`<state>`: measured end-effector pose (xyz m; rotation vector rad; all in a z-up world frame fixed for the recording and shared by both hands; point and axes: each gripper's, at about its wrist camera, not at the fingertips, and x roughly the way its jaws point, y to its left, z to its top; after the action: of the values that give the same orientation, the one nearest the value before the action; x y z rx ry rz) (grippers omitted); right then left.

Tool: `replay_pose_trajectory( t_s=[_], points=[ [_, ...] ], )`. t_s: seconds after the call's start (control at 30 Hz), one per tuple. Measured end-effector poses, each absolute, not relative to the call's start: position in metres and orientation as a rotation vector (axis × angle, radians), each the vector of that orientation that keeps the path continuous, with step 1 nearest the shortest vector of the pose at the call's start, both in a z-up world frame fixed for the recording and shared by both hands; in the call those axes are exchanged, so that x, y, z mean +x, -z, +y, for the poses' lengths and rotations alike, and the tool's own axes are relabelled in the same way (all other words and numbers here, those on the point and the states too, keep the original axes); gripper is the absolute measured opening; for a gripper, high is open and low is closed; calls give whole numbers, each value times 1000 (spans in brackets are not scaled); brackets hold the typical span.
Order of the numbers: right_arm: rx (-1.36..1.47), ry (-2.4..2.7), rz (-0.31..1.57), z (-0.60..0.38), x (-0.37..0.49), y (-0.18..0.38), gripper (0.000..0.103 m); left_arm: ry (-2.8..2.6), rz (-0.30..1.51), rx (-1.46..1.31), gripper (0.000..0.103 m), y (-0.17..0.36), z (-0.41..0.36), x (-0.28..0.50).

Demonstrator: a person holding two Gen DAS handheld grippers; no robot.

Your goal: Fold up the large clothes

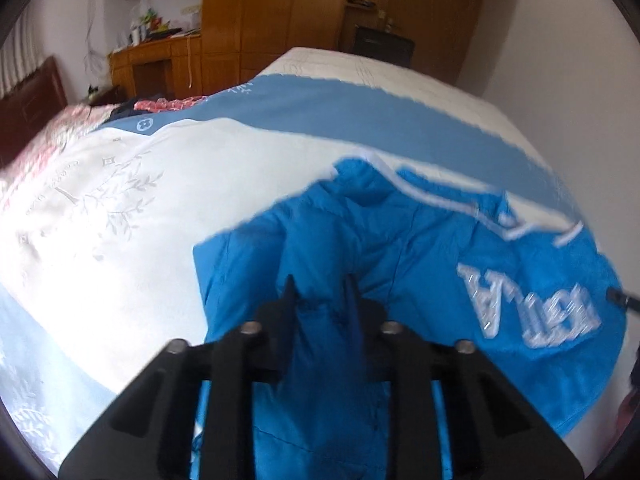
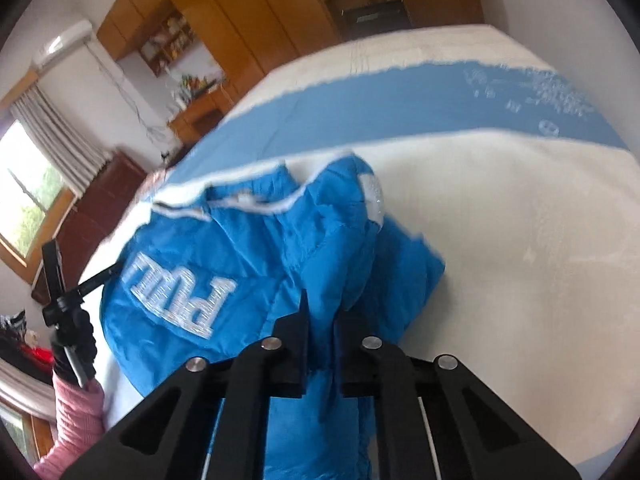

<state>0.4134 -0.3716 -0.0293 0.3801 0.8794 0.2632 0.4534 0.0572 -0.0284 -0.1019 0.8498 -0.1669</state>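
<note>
A: On the near edge of the bed, blue jacket lies bunched over the white-and-blue cover. Left gripper pinches a fold of it; right gripper likewise, pressed tight on cloth.

B: Handling?

A: Looks light, soft, puffy and probably slippery; it sags between the grips. Best held at hem or seams, I'd judge.

B: Writing?

A: Large white letters, upside down and blurred. Cannot read them reliably.

One blue jacket, one bed, two grippers
</note>
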Motion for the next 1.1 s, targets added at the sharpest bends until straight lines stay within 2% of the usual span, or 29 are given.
replay_pose_trajectory(
  t_s=[0.07, 0.2, 0.33, 0.47, 0.53, 0.57, 0.6, 0.67, 0.77, 0.83, 1.1],
  points=[
    [381, -215, 866, -375, 424, 29, 8, 146, 826, -95, 18, 26, 57, 465],
    [369, -183, 935, -369, 442, 63, 11, 125, 899, -39, 19, 58, 44, 486],
    [342, -171, 933, -364, 441, 76, 13, 107, 873, 26, 19, 68, 38, 482],
    [287, -109, 877, -356, 428, 68, 14, 80, 849, 3, 21, 63, 41, 479],
    [279, -56, 816, -356, 414, 52, 20, 60, 824, -48, 22, 49, 49, 471],
    [263, -29, 772, -356, 405, 42, 20, 58, 798, -58, 21, 39, 47, 464],
    [232, 13, 718, -352, 393, 26, 20, 56, 757, -56, 25, 26, 45, 453],
    [222, 25, 661, -341, 380, 8, 21, 70, 702, -46, 59, 6, 34, 438],
    [220, -15, 629, -307, 368, 0, 20, 143, 654, -44, 74, -9, 2, 412],
    [213, -40, 638, -279, 366, 7, 20, 198, 667, -21, 78, -6, -21, 402],
    [185, -46, 707, -237, 381, 53, 18, 287, 689, 79, 78, 36, -66, 401]
  ],
)
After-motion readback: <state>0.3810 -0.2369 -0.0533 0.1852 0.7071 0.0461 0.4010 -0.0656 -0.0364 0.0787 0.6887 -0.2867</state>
